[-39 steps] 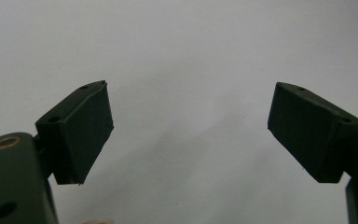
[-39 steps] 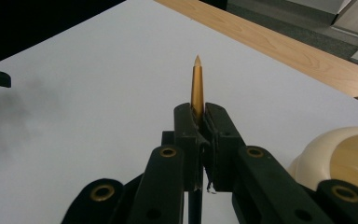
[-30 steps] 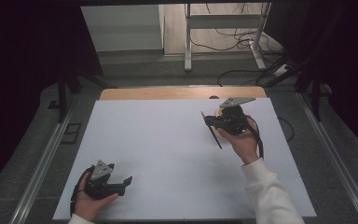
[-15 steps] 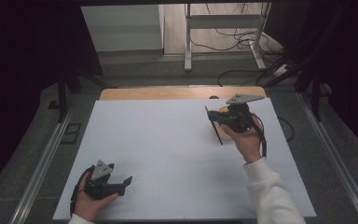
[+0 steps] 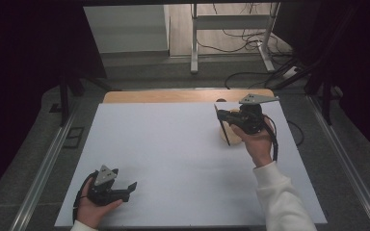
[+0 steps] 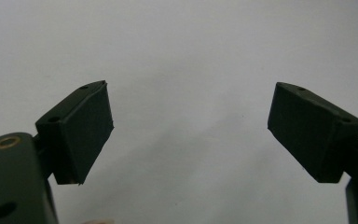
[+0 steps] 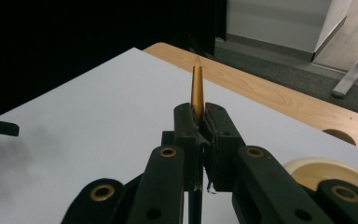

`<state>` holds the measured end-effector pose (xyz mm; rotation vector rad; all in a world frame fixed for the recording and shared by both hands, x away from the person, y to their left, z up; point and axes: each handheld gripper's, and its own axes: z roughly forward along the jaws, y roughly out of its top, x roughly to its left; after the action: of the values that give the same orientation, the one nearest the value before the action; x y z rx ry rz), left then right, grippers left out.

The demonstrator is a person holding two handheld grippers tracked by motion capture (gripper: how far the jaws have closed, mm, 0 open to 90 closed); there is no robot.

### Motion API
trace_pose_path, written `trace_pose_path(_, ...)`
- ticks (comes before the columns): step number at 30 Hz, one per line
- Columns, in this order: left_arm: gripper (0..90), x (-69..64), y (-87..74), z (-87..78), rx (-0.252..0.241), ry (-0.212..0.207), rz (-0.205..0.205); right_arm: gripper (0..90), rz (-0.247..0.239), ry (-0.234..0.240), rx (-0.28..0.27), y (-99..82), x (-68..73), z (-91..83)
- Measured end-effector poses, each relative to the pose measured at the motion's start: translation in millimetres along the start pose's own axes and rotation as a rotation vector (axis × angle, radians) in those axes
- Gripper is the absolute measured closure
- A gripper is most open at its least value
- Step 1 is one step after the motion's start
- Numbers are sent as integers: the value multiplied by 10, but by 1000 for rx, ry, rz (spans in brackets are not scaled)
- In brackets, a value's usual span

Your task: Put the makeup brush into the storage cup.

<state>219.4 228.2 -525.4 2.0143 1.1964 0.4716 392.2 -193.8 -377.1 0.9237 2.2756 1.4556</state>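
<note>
1. The pen [image 7: 197,84], a slim stick with a gold, pointed end, was clamped between the jaws of the right tongs [image 7: 200,126]. In the right gripper view its gold tip stood up past the jaw ends; in the high view its dark shaft [image 5: 222,126] ran down toward the desk [image 5: 173,144].
2. The long axis of the pen therefore lay across the jaws, steep rather than flat, with the lower end close over the desk surface; contact could not be confirmed.
3. A round cream dish [image 7: 328,173] sat just beside the right tongs [image 5: 227,121], on the desk's far right part, near the bare wooden edge [image 5: 183,96].
4. The left tongs [image 5: 127,190] rested on the near left part of the desk, well apart from the pen, jaws spread wide with nothing between them.
5. Judgement: the right hand [image 5: 257,142] was the nearer one, and any placement of the pen into the dish would call for only a short shift toward it.
</note>
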Motion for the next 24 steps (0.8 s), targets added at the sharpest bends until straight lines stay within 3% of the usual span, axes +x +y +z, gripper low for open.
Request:
trace_pose_path(12, 145, 0, -2, 2, 2, 2, 1, 852, 5, -9, -58, 85, -28, -48)
trace_pose_path(24, 145, 0, 0, 4, 3, 0, 3, 852, 26, -23, -79, 89, -110, -86)
